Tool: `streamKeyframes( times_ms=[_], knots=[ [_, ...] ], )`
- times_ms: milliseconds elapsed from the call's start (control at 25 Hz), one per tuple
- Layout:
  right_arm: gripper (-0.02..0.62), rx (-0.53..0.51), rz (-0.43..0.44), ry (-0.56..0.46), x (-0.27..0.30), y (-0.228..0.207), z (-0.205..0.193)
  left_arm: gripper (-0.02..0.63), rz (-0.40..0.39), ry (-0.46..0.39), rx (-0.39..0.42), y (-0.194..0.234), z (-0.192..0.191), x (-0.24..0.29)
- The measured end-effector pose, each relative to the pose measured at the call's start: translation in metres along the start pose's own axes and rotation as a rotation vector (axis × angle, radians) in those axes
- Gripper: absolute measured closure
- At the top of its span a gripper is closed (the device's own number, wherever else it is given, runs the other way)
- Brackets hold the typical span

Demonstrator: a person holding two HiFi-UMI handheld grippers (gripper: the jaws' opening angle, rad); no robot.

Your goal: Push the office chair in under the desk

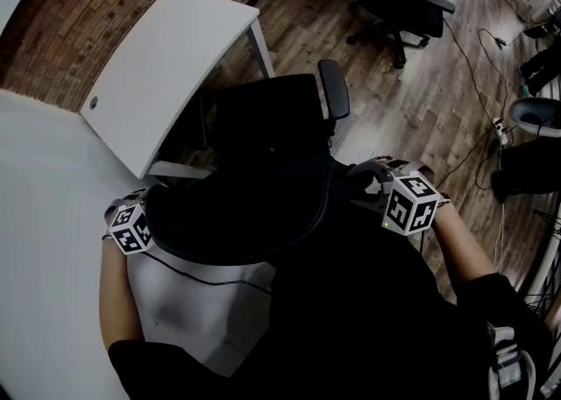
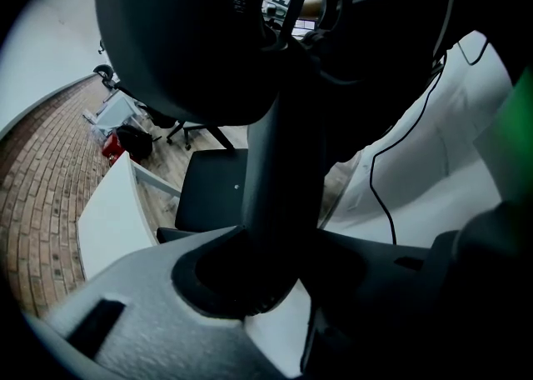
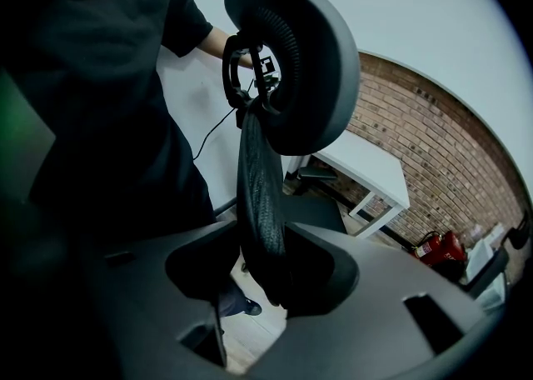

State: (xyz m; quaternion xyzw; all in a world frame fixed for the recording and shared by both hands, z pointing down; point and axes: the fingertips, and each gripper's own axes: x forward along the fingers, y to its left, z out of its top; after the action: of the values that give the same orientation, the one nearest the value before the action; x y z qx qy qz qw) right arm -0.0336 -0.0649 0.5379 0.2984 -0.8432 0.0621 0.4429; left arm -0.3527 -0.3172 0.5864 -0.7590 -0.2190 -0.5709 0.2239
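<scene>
- The left gripper (image 2: pixel 266 280) has its jaws drawn in on the left edge of the office chair's backrest (image 2: pixel 279 162). The dark frame sits in the notch between them, with no gap that I can see.
- The right gripper (image 3: pixel 266 277) is clamped the same way on the right edge of the backrest, its jaws pressed against the mesh on both sides. The headrest (image 3: pixel 291 62) rises just above the grip.
- The office chair (image 1: pixel 263 170) stands right in front of the person, with its back nearest and its seat (image 1: pixel 272 117) pointing away.
- The desk (image 1: pixel 171 69) lies beyond the chair, far and to the left of both grippers. Its long edge runs slantwise from near left to far right.
- The seat sits just beside that long edge and looks mostly out from under the top. Whether its front has slipped under cannot be told.
- The push, as I judge it, must go far-left, square across the desk's long edge.
- The grippers sit about level on opposite sides of the backrest, so neither is clearly nearer the desk. An even push from both should keep the chair from swivelling.
- No brand, label or readable writing shows. The only print is the black-and-white squares on the gripper cubes (image 1: pixel 410 203).
- A red fire extinguisher (image 3: pixel 441 247) stands by the brick wall, its label too small to read.
</scene>
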Motion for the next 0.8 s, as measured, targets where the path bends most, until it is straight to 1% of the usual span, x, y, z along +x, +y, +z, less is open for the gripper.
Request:
streamKeyframes(
  times_ms=[120,240,320,480,600,800],
  knots=[
    [0.424,-0.002,-0.01,0.002,-0.003,-0.005,-0.003,0.431,0.0,-0.006,-0.015,-0.003,0.005,0.0],
    [0.423,-0.01,-0.012,0.006,-0.009,-0.009,-0.01,0.431,0.0,-0.016,-0.028,-0.009,0.021,-0.002],
    [0.421,-0.019,-0.009,0.004,-0.013,-0.012,-0.016,0.434,0.016,-0.028,-0.043,-0.012,0.033,-0.003],
    [0.419,-0.044,0.001,-0.007,-0.017,-0.021,-0.023,0.436,0.059,-0.042,-0.084,-0.016,0.041,-0.002],
    [0.419,-0.063,0.019,-0.006,-0.022,-0.027,-0.028,0.437,0.07,-0.039,-0.113,-0.02,0.048,-0.001],
    [0.421,-0.1,0.072,-0.008,-0.032,-0.034,-0.042,0.437,0.1,-0.034,-0.178,-0.031,0.068,0.001]
  ],
)
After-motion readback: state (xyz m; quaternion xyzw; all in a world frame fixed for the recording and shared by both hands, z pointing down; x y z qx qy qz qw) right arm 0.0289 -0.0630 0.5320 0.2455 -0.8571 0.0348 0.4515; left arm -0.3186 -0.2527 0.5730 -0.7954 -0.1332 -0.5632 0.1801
